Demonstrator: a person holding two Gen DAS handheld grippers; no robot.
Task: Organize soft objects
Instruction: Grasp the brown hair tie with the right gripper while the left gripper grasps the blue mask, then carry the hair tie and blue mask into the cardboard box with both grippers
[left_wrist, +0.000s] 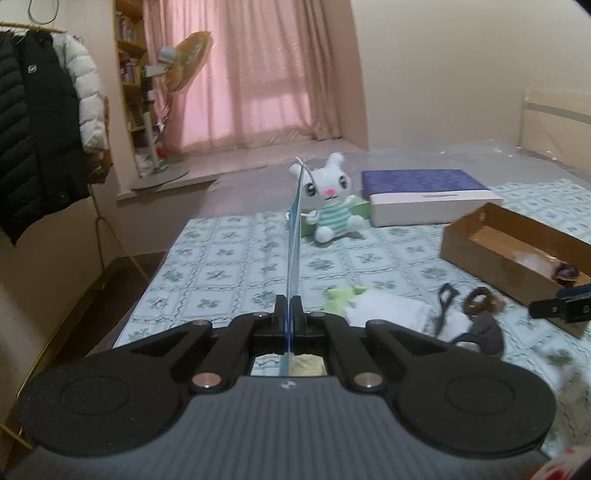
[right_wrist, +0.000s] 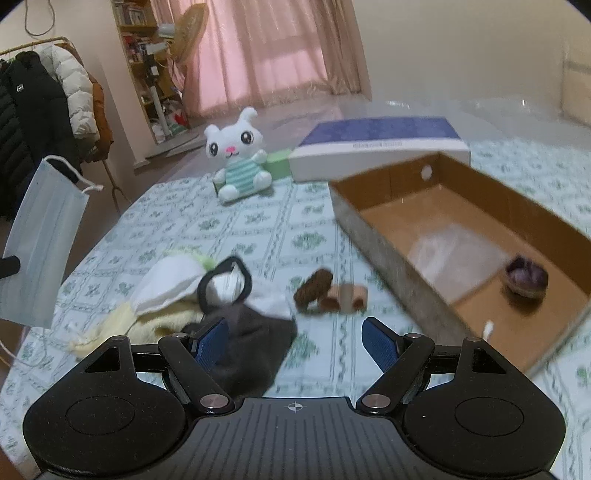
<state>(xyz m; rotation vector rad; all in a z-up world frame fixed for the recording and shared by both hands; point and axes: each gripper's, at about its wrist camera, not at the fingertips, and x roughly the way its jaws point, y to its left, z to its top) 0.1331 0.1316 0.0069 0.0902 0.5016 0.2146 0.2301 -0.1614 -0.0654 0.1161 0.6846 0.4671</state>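
Our left tongs (left_wrist: 289, 314) pinch the light, floppy face mask (right_wrist: 44, 240) by its edge, left of the cardboard box (right_wrist: 373, 225); right tongs (right_wrist: 295, 343) gape empty.

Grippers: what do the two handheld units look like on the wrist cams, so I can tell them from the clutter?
Both look alike: the left gripper and right gripper have black linkage arms with silver pivot pins, two round black discs, a grey ribbed body bearing a small crosshair mark, and blue ridged pads. No cables or sleeves show.
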